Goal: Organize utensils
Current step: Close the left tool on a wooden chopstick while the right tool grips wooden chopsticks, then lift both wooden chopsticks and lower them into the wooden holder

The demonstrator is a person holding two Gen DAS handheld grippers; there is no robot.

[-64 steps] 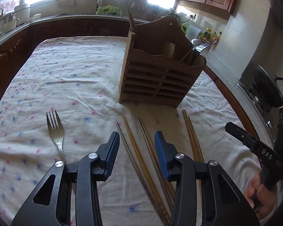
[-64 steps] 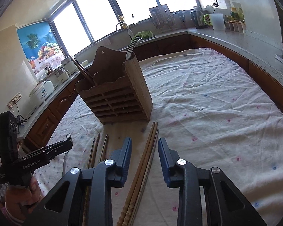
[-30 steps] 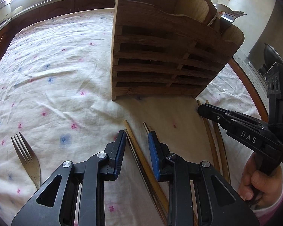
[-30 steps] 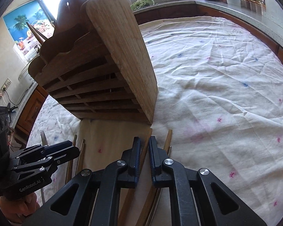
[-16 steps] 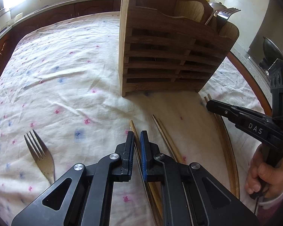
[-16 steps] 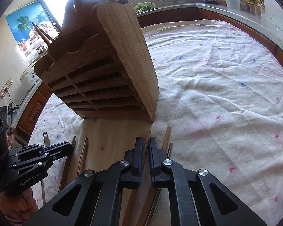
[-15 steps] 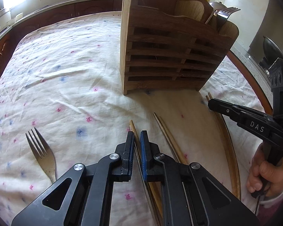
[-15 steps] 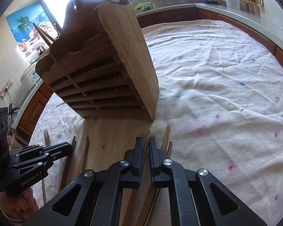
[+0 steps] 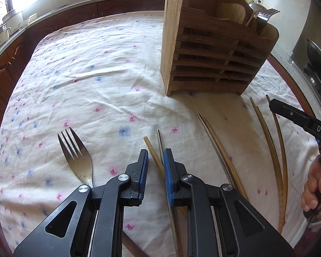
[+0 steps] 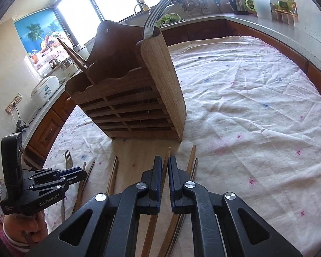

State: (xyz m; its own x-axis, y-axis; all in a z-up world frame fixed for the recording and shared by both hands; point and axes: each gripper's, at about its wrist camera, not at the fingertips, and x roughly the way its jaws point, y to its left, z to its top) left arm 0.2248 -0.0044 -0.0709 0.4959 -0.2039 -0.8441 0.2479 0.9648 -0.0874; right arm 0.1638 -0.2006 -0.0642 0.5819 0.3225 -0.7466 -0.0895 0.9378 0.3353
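Loose wooden chopsticks (image 9: 222,154) lie on the flowered tablecloth (image 9: 92,85) in front of the slatted wooden utensil holder (image 9: 214,60), which already has forks (image 10: 155,20) standing in one compartment, and a fork (image 9: 78,158) lies flat on the cloth to their left. The left gripper (image 9: 155,156) stands over two chopsticks, its jaws narrow and opening with the sticks between them. The right gripper (image 10: 164,167) is clamped on a single chopstick (image 10: 166,156).
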